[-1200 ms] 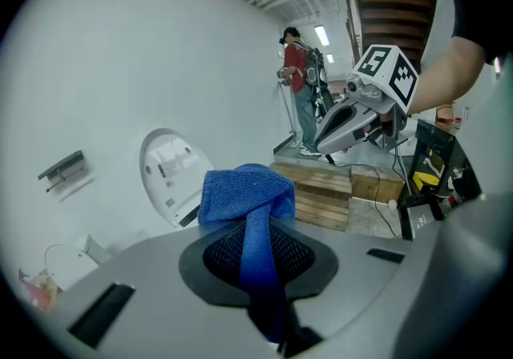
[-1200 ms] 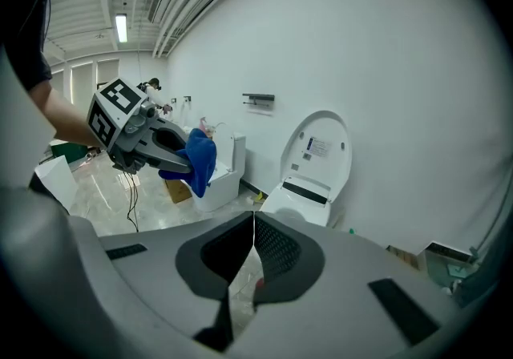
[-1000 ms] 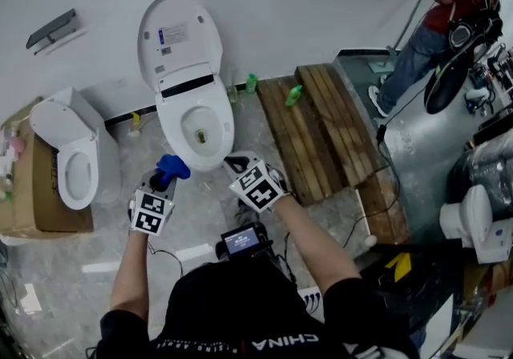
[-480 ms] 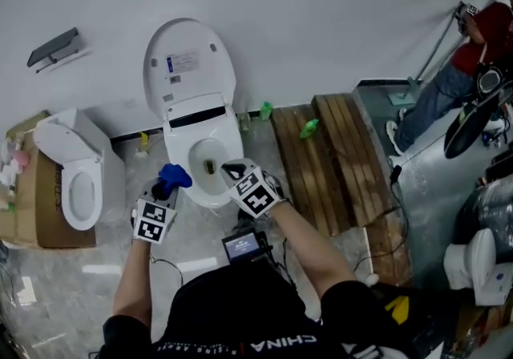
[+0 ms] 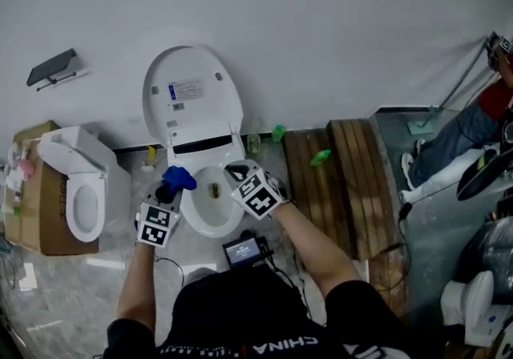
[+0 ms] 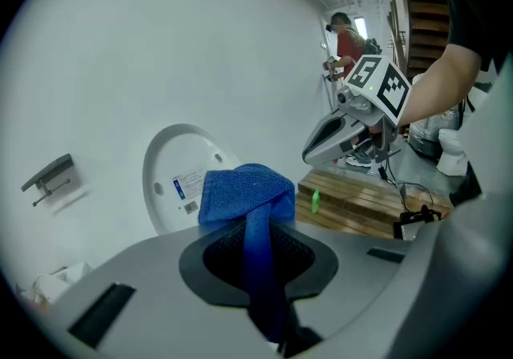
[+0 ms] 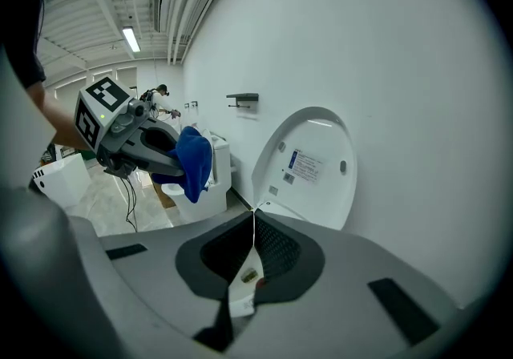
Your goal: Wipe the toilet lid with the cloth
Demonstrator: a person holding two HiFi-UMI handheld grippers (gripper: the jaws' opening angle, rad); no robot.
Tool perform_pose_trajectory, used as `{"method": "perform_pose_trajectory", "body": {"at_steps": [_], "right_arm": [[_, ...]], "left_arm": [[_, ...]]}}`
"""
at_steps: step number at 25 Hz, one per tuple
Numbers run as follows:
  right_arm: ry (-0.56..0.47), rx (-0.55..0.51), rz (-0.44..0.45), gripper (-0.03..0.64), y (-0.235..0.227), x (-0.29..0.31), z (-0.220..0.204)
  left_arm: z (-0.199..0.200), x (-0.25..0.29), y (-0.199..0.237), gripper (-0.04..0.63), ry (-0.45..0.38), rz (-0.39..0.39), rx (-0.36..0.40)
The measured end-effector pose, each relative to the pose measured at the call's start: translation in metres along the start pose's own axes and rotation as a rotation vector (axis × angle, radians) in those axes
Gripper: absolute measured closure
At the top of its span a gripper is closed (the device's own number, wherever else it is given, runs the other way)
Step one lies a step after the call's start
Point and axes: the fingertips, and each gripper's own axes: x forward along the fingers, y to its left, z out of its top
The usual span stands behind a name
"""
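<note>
A white toilet stands against the wall with its lid [image 5: 192, 97] raised upright; a label is stuck on the lid's inner face [image 7: 314, 169] [image 6: 178, 187]. The open bowl [image 5: 210, 203] lies below it. My left gripper [image 5: 171, 181] is shut on a blue cloth [image 5: 176, 179] [image 6: 247, 193] [image 7: 192, 161], held over the bowl's left rim. My right gripper [image 5: 234, 167] is shut with nothing in it, over the bowl's right rim, pointing toward the lid's hinge.
A second white toilet [image 5: 80, 189] sits on a cardboard box [image 5: 36, 209] at the left. A wooden pallet [image 5: 349, 181] lies right of the bowl, with small green bottles [image 5: 321, 157] by the wall. A person [image 5: 473, 141] stands at the far right. A bracket [image 5: 52, 67] hangs on the wall.
Both grippers have advanced toward the toilet, from the floor in front of it to over the bowl's rim. The cloth stays in the left gripper.
</note>
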Motion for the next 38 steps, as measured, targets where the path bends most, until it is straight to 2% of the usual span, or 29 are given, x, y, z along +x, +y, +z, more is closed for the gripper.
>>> {"method": "perform_pose_trajectory", "body": {"at_steps": [6,23,32,38], "right_arm": [[-0.005,0.009,0.002,0.601,-0.022,0.019,0.014],[-0.017,0.08,-0.096,0.601,-0.015,0.059,0.062],[-0.019,0.085,-0.067,0.6,-0.032,0.067,0.056],[-0.01,0.078,-0.039,0.6,-0.053,0.087,0.053]], "left_arm": [[0.008,0.016,0.019,0.541,0.012,0.002,-0.001],[-0.002,0.027,0.081,0.541,-0.014,-0.083,0.04],[0.0,0.052,0.092,0.541,0.009,-0.073,0.064],[0.007,0.079,0.111,0.541,0.03,-0.038,0.073]]}}
